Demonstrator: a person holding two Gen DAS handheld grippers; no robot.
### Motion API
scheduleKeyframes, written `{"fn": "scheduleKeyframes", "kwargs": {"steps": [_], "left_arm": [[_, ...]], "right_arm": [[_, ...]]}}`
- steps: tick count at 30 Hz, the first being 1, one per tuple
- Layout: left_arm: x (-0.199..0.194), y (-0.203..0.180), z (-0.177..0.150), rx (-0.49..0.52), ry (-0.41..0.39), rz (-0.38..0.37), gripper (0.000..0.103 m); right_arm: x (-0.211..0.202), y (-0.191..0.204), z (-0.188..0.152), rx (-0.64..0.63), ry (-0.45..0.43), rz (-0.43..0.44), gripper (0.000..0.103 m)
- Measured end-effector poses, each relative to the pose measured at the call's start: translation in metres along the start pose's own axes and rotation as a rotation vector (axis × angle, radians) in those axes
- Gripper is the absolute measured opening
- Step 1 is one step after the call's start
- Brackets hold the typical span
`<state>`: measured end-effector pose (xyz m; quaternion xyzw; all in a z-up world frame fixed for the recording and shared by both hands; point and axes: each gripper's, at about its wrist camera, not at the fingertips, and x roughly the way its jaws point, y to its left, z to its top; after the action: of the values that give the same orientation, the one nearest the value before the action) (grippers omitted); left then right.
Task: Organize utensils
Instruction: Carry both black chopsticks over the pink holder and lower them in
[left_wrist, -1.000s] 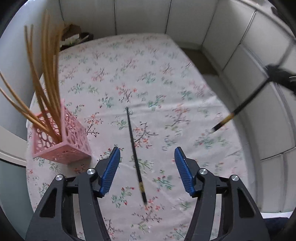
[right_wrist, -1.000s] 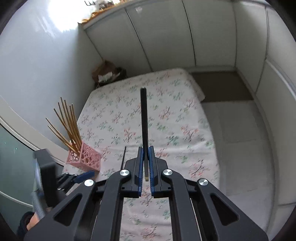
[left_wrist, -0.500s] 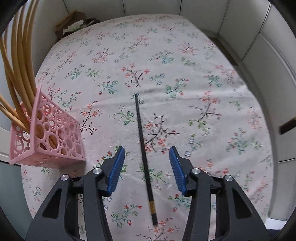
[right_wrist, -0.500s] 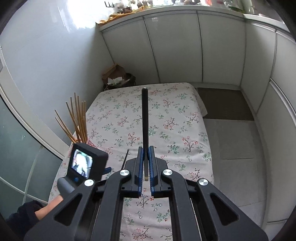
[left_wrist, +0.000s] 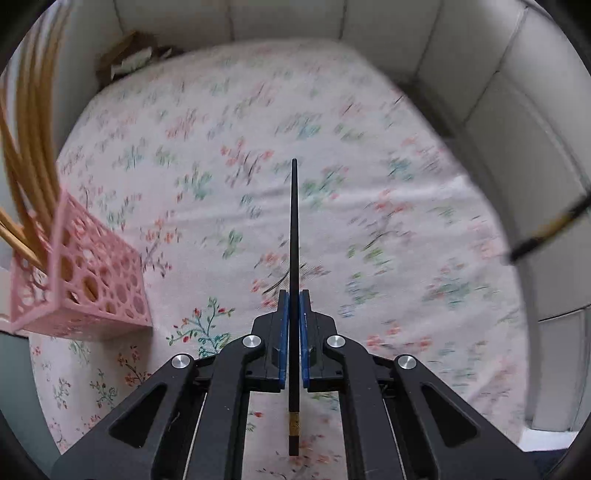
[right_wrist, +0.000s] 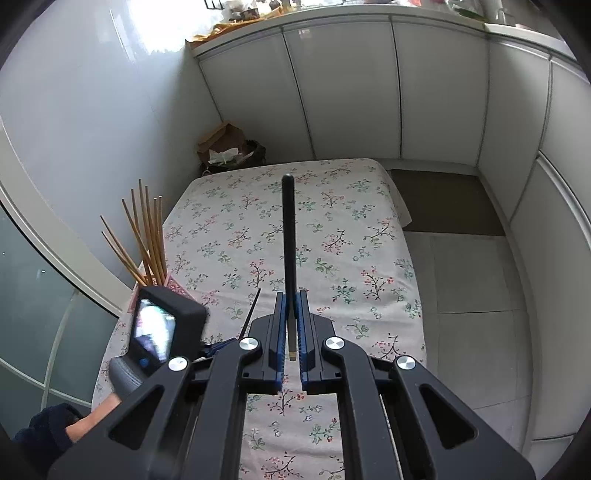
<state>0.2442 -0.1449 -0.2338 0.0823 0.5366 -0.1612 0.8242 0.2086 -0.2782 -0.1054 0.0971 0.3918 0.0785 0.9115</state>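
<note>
Chopsticks, slim and black, sit clamped in both tools above a floral-print tablecloth (left_wrist: 207, 155). Blue ribbed pads of the left gripper (left_wrist: 294, 295) pinch one black chopstick (left_wrist: 294, 229), its gold-banded butt trailing behind the fingers. The right gripper (right_wrist: 291, 295) grips a second black chopstick (right_wrist: 289, 236) near its butt. At the table's left edge, a pink perforated plastic holder (left_wrist: 88, 280) carries bamboo chopsticks (left_wrist: 29, 140).

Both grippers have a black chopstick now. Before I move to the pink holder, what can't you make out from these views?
- Pink holder: left wrist view, cut off by the left edge; inside hidden.
- Pink holder: right wrist view, mostly behind the left gripper's screen.
- Wooden chopsticks: tops run out of frame.
- Tablecloth: motion-blurred.
- Right gripper's chopstick: blurred at the edge.
</note>
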Motion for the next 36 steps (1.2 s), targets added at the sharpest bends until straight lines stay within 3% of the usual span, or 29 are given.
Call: {"fn": "scheduleKeyframes", "kwargs": {"steps": [6, 9, 14, 19, 25, 36], "left_arm": [[-0.068, -0.001, 0.006, 0.007, -0.196, -0.082, 0.004], [-0.103, 0.014, 0.014, -0.009, -0.319, -0.089, 0.004], [-0.158, 0.066, 0.02, -0.113, -0.554, -0.062, 0.004], [-0.176, 0.127, 0.016, -0.239, -0.73, -0.053, 0.004], [-0.178, 0.152, -0.001, -0.334, -0.805, -0.033, 0.004], [-0.153, 0.15, -0.015, -0.311, -0.83, 0.016, 0.004]], "right_arm": [[0.004, 0.004, 0.0, -0.006, 0.006, -0.002, 0.006], [0.005, 0.006, -0.001, -0.011, 0.005, -0.004, 0.006], [0.005, 0.012, -0.001, -0.022, -0.003, -0.004, 0.006], [0.005, 0.02, -0.002, -0.038, -0.008, 0.002, 0.006], [0.002, 0.029, 0.002, -0.057, -0.039, 0.033, 0.006], [0.011, 0.082, 0.004, -0.14, -0.086, 0.108, 0.006]]}}
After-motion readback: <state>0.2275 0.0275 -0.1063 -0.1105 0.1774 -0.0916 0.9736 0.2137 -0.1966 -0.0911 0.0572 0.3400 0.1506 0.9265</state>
